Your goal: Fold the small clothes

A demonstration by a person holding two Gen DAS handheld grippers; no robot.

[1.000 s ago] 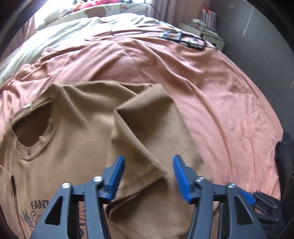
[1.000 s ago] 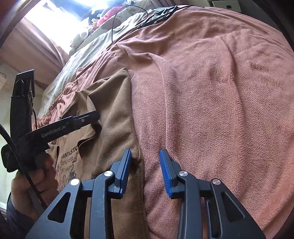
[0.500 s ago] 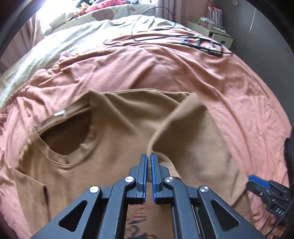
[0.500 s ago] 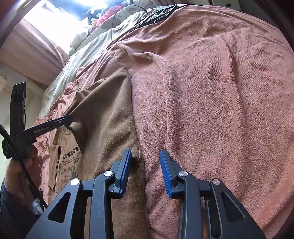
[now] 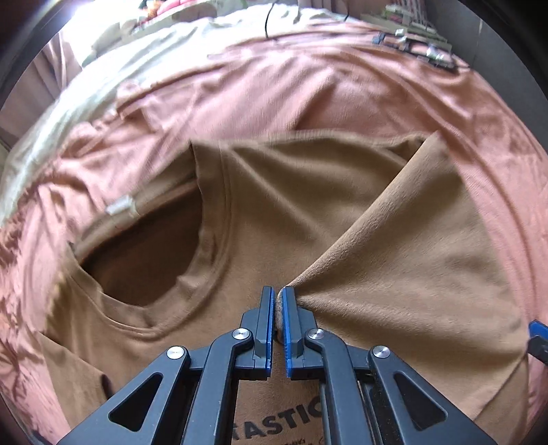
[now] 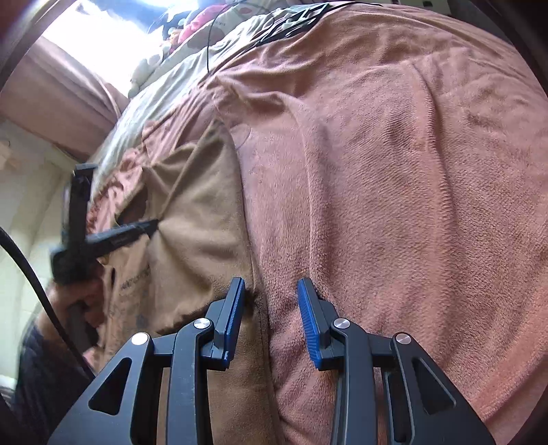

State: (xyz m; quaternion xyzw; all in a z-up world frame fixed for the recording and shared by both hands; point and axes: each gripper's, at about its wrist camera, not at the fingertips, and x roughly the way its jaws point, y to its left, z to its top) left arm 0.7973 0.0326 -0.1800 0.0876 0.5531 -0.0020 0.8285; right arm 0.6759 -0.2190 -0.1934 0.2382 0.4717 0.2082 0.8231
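A brown T-shirt [image 5: 291,205] with a printed front lies flat on the pink blanket [image 5: 342,85], neck opening [image 5: 147,260] to the left. My left gripper [image 5: 278,291] is shut on the hem of its right sleeve [image 5: 411,246], which stretches taut toward the shirt's middle; the jaws are opening a touch, pads still on the cloth. In the right wrist view the left gripper [image 6: 156,224] pinches the shirt [image 6: 198,212]. My right gripper [image 6: 270,287] stands open over the shirt's side edge, one finger on brown cloth, one on the blanket [image 6: 394,171].
Cream bedding [image 5: 171,44] and soft toys [image 6: 191,24] lie at the head of the bed. A black cable and frame [image 5: 411,44] rest on the far blanket. A person's hand [image 6: 78,297] holds the left gripper. A blue tip of the right gripper [image 5: 536,337] shows at the right edge.
My left gripper closed on the sleeve hem and pulled it leftward across the shirt, toward the collar. The right gripper stayed in place, still open.
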